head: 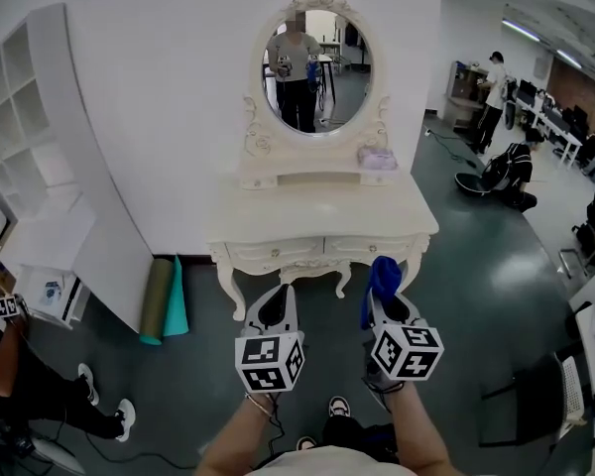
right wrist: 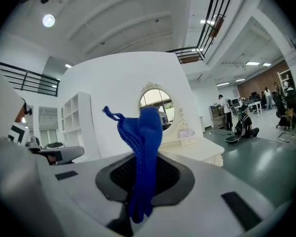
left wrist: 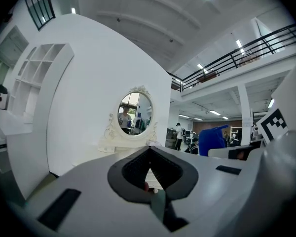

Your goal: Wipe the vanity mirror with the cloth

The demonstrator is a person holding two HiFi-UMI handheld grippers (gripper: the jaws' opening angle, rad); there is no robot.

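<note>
Cloth [head: 382,278] clamped in right gripper [head: 389,305] jaws, lower centre of frame. Left gripper [head: 275,307] jaws together, nothing held. Mirror [head: 317,67] top centre, well apart, not yet reached. Risk judged: cloth pulled from jaws if dragged hard across glass.

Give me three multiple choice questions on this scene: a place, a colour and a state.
1. Where is the cloth?
A. In the right gripper.
B. In the left gripper.
C. On the table.

2. What colour is the cloth?
A. Green.
B. Blue.
C. White.

3. How are the left gripper's jaws?
A. Wide apart.
B. Shut on the cloth.
C. Together, empty.

Answers: 1 A, its jaws pinch the cloth and nothing blue lies on the table; 2 B, it shows blue in every view; 3 C, its own view shows the tips meeting with nothing between.
</note>
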